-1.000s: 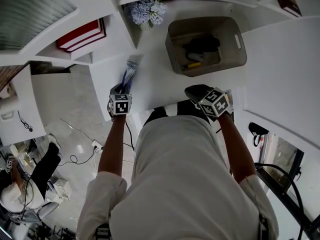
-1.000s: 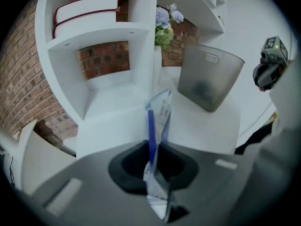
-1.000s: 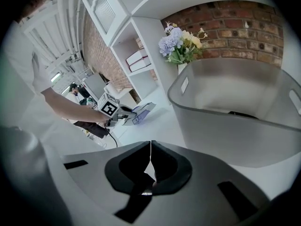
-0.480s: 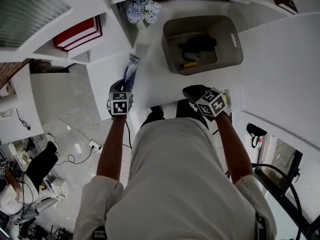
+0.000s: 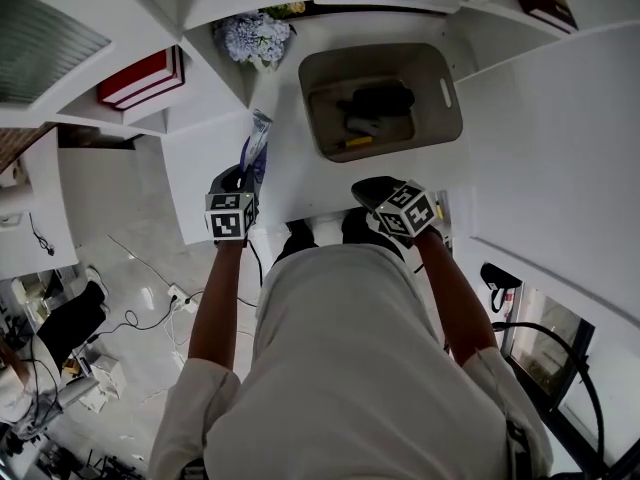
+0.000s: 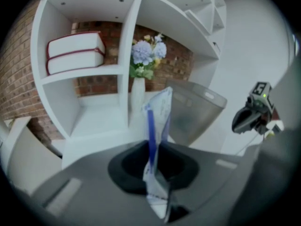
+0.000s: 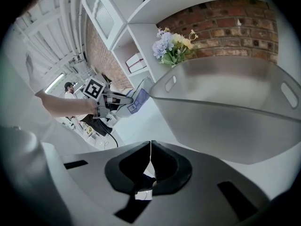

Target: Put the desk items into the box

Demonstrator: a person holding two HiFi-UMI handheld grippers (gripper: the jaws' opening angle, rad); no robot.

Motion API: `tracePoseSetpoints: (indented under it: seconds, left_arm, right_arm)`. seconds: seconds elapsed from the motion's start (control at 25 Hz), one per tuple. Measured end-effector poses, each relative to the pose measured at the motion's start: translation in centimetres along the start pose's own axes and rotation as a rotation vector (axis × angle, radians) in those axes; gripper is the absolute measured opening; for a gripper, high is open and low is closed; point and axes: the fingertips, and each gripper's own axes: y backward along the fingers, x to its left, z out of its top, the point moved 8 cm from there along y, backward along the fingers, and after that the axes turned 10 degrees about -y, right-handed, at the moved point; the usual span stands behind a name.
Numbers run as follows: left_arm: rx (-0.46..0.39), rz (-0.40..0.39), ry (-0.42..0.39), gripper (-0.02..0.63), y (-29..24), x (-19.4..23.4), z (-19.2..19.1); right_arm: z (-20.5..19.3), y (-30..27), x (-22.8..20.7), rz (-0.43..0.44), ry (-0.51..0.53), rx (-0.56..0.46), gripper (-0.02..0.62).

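On the white worktop [image 5: 285, 158], a grey open-topped box [image 5: 447, 118], with a handle slot in its right-hand wall. Inside the box: a black object [image 5: 375, 101] across the middle, something grey below it, and a small yellow item [image 5: 358, 141] close to the near wall. All three too small to name more exactly.

Left tongs [image 5: 244, 175] pinched narrow on the lower end of a clear packet [image 5: 256, 140] with a blue strip along it. Packet upright between the pads in the left gripper view [image 6: 157, 121], its top end free. Held to the left of the box and apart from it, by the worktop's left edge, so not in the box.

Right tongs [image 5: 373, 190] closed tip to tip, nothing between them. Poised at the near edge of the worktop, just short of the box's near wall, which fills much of the right gripper view [image 7: 225, 112].

Beyond the left end of the worktop, white shelving. In one compartment, two red-and-white books [image 5: 140, 76] stacked flat. Next to it, pale blue flowers [image 5: 255, 36] in a white vase [image 6: 138, 95].
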Motion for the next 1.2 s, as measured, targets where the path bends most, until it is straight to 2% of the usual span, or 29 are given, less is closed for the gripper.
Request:
tracePoseSetpoints:
  seconds: [0.44,0.68,1.2]
  left_arm:
    - [-0.107,-0.021,-0.021,0.038,2.5,-4.5,6.3]
    - [-0.166,-0.042,-0.071,0.038,2.7,-6.2,10.1]
    - [-0.222,-0.103,-0.209,0.038,1.5,-10.2,16.6]
  right_arm:
    - [-0.9,2.7,-2.0,0.027,-0.005,-0.023,0.003]
    - [-1.3,4.2,-3.1,0.021,-0.01,-0.048,0.003]
    - [-1.6,6.4,-5.1,0.011,-0.044,-0.111,0.003]
